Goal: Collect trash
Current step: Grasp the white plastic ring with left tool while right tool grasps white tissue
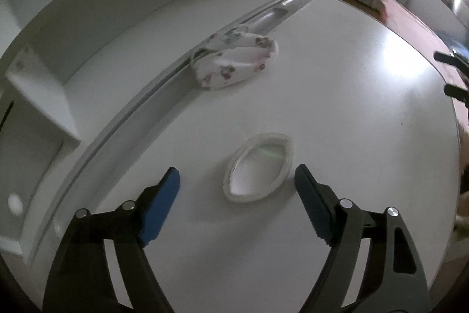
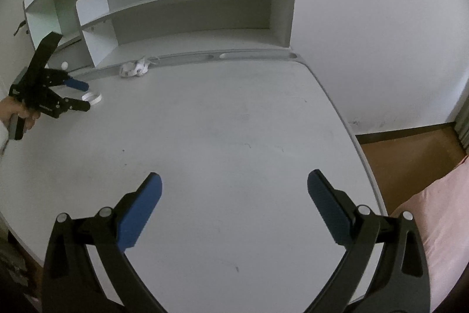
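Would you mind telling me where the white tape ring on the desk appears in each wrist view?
Left wrist view: the tape ring lies low centre, just ahead of the open left gripper.
Right wrist view: it sits far left, by that gripper's tips.
Shared landmark: the floral face mask by the desk's groove.

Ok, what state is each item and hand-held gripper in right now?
Tape roll: flat on desk, squashed oval, ungripped.
Face mask: crumpled, at groove edge.
Left hand-held gripper: open, straddling tape roll, not touching.
Right hand-held gripper: open, empty, over bare desk.
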